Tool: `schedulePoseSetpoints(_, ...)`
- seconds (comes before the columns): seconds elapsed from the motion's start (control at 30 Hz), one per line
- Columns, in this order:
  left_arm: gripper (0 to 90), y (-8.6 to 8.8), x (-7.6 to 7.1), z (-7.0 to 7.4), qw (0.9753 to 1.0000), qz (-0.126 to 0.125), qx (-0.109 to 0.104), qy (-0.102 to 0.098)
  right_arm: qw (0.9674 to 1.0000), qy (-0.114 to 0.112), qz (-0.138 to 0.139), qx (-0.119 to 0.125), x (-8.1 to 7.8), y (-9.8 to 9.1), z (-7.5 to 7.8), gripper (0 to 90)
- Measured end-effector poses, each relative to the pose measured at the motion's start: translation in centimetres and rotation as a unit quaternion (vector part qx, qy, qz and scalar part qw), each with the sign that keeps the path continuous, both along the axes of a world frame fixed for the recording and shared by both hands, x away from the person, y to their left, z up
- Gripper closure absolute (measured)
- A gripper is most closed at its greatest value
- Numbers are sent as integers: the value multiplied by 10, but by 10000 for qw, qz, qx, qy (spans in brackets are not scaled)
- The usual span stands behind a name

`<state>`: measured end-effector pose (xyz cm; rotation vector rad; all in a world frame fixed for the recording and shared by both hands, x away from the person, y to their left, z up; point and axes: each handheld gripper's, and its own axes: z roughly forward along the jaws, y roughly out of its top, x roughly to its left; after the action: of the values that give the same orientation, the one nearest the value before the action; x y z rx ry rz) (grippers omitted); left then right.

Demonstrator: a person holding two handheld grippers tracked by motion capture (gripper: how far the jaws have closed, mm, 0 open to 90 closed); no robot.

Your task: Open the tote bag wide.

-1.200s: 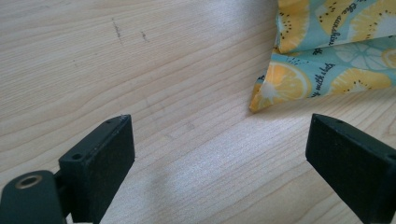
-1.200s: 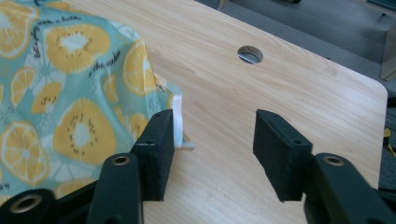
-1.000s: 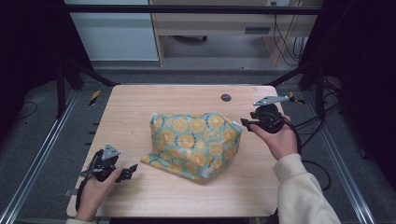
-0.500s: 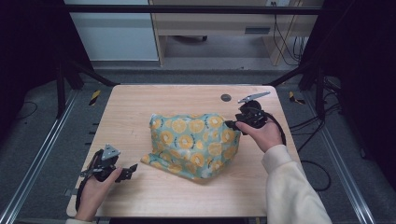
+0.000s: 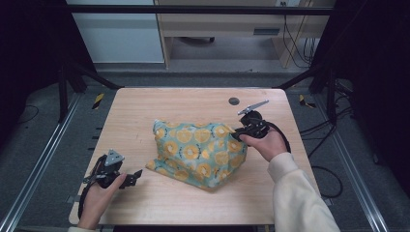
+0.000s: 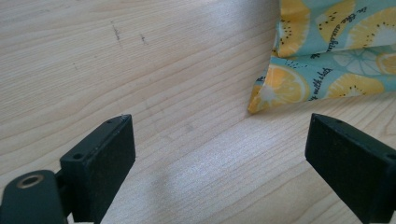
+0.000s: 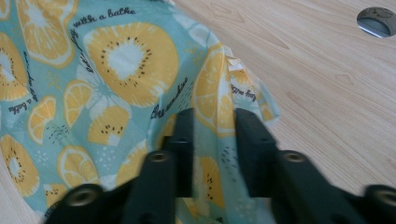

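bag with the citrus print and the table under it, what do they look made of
The citrus-print bag looks like thin woven cloth, matte: it creases softly, slumps, and bunches into a fold between the right tongs. It could be a coated fabric. The table looks like pale wood or wood-grain laminate, smooth with a slight sheen and a few scuffs.

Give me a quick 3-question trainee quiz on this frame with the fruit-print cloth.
1. True or false: the right claw has a fold of the teal cloth with yellow fruit-slice print between its jaws.
2. How do the left claw's jaws stand? A) wide apart over bare light wooden table B) closed on the cloth C) closed on a cable
3. Fill in: the small dark round hole in the tabletop lies toward the table's ____ edge, beyond the cloth.

Key: 1 true; the jaws have just been closing on the fold. 2 A. 3 far.
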<state>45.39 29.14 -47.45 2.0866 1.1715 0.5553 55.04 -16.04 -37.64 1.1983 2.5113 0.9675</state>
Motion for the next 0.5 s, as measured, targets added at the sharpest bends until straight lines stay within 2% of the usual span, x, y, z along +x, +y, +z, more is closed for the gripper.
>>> schedulePoseSetpoints(0.1, 82, 0, 0, 0, 10000, -1, -1, 0, 9999, -82, 95, 34, -3, -1, 1, 866)
schedulePoseSetpoints(0.13, 82, 0, 0, 0, 10000, -3, 5, 3, 9997, -156, 111, 152, -5, -2, 3, 900)
schedulePoseSetpoints(0.23, 82, 0, 0, 0, 10000, -5, 11, 3, 9995, -175, 134, 229, -7, -2, 6, 900)
schedulePoseSetpoints(0.43, 82, 0, 0, 0, 10000, -8, 13, 8, 9975, -479, 268, 454, -20, 1, 19, 900)
schedulePoseSetpoints(0.5, 82, 0, 0, 0, 10000, -8, 17, 4, 9971, -510, 291, 482, -22, 1, 21, 900)
